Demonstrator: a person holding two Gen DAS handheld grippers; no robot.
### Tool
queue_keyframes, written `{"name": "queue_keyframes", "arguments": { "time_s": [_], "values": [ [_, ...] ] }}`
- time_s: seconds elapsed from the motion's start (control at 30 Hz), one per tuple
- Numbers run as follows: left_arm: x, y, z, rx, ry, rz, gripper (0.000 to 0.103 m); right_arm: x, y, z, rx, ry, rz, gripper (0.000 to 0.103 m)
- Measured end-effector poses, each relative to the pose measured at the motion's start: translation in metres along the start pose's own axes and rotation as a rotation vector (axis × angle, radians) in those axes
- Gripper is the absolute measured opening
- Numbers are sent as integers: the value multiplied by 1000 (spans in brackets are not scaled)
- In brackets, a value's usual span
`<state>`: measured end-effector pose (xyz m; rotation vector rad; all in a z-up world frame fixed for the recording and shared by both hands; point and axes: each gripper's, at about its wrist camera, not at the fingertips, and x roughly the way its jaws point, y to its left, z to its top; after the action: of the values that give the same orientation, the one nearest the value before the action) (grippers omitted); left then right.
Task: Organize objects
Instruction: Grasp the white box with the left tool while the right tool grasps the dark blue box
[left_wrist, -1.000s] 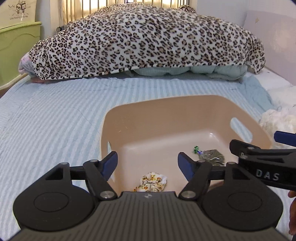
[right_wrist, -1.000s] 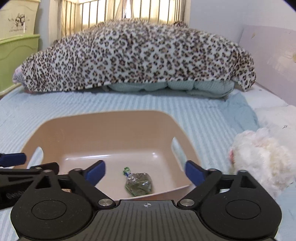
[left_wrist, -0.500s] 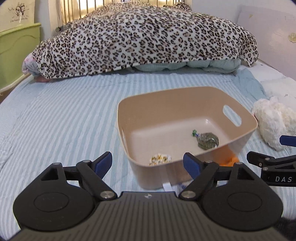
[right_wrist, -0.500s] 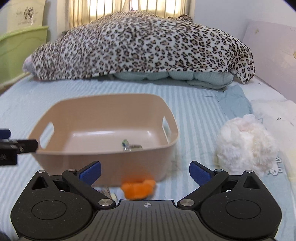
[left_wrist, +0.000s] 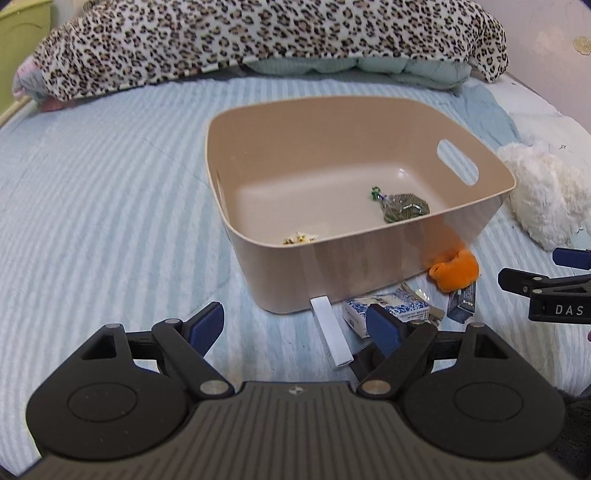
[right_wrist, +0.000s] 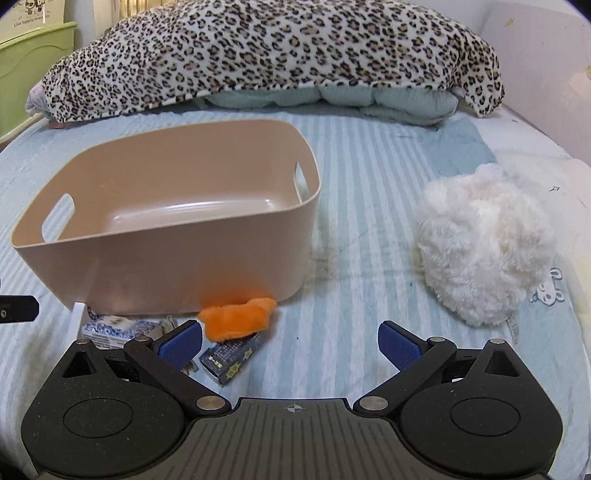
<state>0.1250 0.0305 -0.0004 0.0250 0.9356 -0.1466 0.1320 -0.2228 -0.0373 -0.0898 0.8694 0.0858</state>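
Observation:
A beige plastic bin (left_wrist: 369, 258) (right_wrist: 184, 258) stands on the striped bed. Inside lie a small green bag (left_wrist: 404, 207) and a yellow patterned piece (left_wrist: 299, 238). In front of the bin lie an orange plush toy (left_wrist: 456, 269) (right_wrist: 236, 319), a blue-white packet (left_wrist: 388, 308) (right_wrist: 110, 328), a dark blue box (left_wrist: 461, 301) (right_wrist: 229, 358) and a white strip (left_wrist: 330, 332). My left gripper (left_wrist: 295, 325) is open and empty, close before the bin. My right gripper (right_wrist: 290, 341) is open and empty, just right of the orange toy.
A fluffy white plush (right_wrist: 484, 251) (left_wrist: 546, 195) lies right of the bin. A leopard blanket (right_wrist: 277, 55) covers pillows at the back. A green cabinet (right_wrist: 29, 55) stands at the far left. A wall (right_wrist: 546, 66) runs along the right.
Both grippers have drawn back from over the bin toward the near side. The objects in front of the bin have come into view.

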Motion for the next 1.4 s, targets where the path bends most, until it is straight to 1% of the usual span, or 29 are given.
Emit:
{"name": "queue_keyframes", "arguments": {
  "time_s": [0.07, 0.13, 0.23, 0.33, 0.43, 0.53, 0.6, 0.7, 0.77, 0.83, 0.9, 0.97, 1.0, 1.03, 1.07, 1.1, 1.13, 1.17, 1.2, 1.23, 1.4],
  "values": [
    [8, 0, 1, -4, 9, 3, 85, 8, 0, -2, -6, 10, -9, 103],
    [15, 0, 2, -11, 18, -3, 85, 18, -1, -3, -7, 41, -15, 103],
    [25, -3, 6, -17, 29, -22, 85, 27, -3, -3, 11, 65, 9, 103],
    [37, -7, 9, -21, 57, -28, 84, 36, -1, -2, 13, 82, 13, 103],
    [49, -11, 9, -24, 94, -4, 84, 45, 1, -1, 19, 109, 32, 103],
    [55, -13, 11, -23, 113, 8, 84, 54, 7, 1, 20, 136, 55, 103],
    [58, -12, 11, -17, 134, 15, 84, 58, 12, 1, 7, 146, 55, 102],
    [62, -9, 11, -18, 181, 18, 83, 64, 17, 1, -13, 168, 54, 98],
    [61, -5, 10, -26, 186, 23, 81, 68, 19, -1, -23, 195, 46, 91],
    [62, -2, 9, -29, 186, 25, 78, 72, 20, -2, -27, 217, 49, 85],
    [65, 1, 9, -31, 196, 18, 71, 71, 21, -3, -28, 218, 53, 83],
    [68, 2, 8, -35, 212, 4, 65, 69, 21, -3, -27, 214, 57, 77],
    [71, 2, 7, -39, 220, -4, 59, 69, 20, -4, -26, 214, 62, 74],
    [73, 2, 6, -43, 232, -16, 56, 68, 20, -4, -26, 215, 67, 69],
    [76, 2, 6, -49, 244, -30, 49, 67, 20, -5, -27, 216, 71, 63],
    [78, 2, 4, -54, 253, -40, 37, 66, 19, -5, -29, 213, 69, 61],
    [80, 2, 3, -51, 260, -46, 32, 65, 19, -6, -32, 207, 67, 55],
    [80, 1, 2, -44, 259, -52, 21, 63, 19, -6, -37, 202, 70, 40],
    [79, 0, 2, -38, 255, -60, 18, 62, 18, -6, -40, 201, 75, 32],
    [78, 0, 1, -37, 251, -66, 15, 60, 17, -7, -39, 202, 83, 21],
    [71, 3, 2, -48, 240, -69, 16, 52, 15, -11, -65, 210, 87, 21]
  ]
}}
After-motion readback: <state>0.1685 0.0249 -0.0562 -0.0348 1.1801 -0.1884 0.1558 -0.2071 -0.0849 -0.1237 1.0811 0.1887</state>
